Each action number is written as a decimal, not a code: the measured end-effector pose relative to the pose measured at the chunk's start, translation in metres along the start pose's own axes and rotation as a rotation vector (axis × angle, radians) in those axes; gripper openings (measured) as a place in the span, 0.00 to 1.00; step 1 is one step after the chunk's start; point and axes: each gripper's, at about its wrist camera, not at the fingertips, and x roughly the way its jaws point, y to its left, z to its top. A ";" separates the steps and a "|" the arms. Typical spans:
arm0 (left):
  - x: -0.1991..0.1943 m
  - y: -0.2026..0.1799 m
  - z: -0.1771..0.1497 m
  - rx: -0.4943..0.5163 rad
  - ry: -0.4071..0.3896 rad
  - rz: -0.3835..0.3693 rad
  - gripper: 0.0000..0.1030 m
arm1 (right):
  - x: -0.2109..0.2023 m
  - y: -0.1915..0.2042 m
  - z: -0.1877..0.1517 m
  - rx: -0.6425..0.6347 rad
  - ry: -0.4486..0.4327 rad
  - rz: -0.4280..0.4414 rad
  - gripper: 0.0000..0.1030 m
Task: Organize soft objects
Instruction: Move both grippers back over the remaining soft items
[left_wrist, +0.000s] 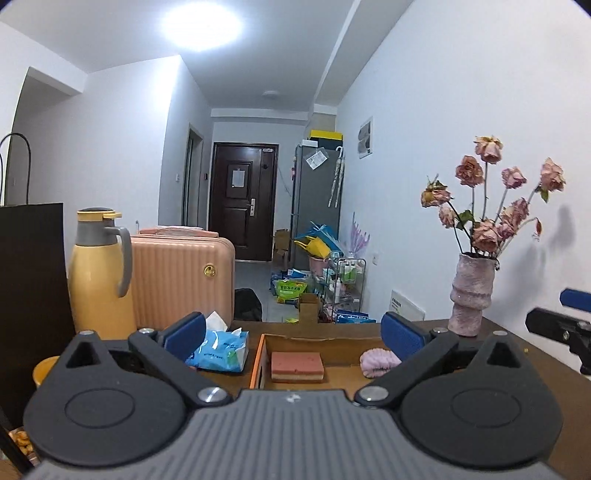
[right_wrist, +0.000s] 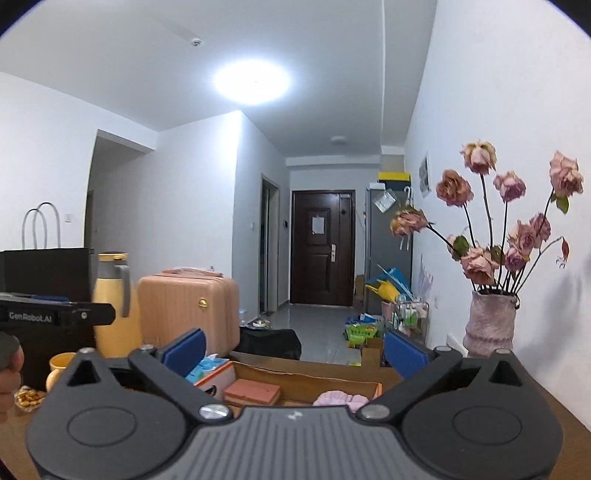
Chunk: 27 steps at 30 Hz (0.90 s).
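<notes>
An open cardboard box (left_wrist: 258, 354) (right_wrist: 369, 386) sits on the brown table. Inside it lie a pink sponge (left_wrist: 297, 366) (right_wrist: 252, 393) and a fluffy lilac cloth (left_wrist: 378, 362) (right_wrist: 340, 400). A blue tissue pack (left_wrist: 218, 350) (right_wrist: 205, 367) rests on the table just left of the box. My left gripper (left_wrist: 293, 334) hovers above the box, level, jaws wide open with nothing between the blue pads. My right gripper (right_wrist: 293, 350) is likewise open and empty above the box. The right gripper's fingers (left_wrist: 557, 325) show at the right edge of the left wrist view.
A yellow thermos jug (left_wrist: 99, 273) (right_wrist: 114, 302), a black paper bag (left_wrist: 29, 280) and a pink suitcase (left_wrist: 183, 273) stand at the left. A vase of dried roses (left_wrist: 472, 295) (right_wrist: 489, 321) stands at the right by the wall. A yellow cup (right_wrist: 62, 367) and snacks (right_wrist: 28, 398) lie at left.
</notes>
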 end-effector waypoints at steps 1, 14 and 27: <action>-0.007 0.002 -0.003 0.009 0.000 -0.005 1.00 | -0.006 0.004 -0.002 0.000 -0.010 -0.006 1.00; -0.069 0.025 -0.084 0.037 0.086 -0.059 1.00 | -0.069 0.047 -0.067 0.007 0.055 -0.033 1.00; -0.054 0.033 -0.144 0.050 0.263 -0.101 1.00 | -0.072 0.060 -0.143 0.054 0.267 0.013 1.00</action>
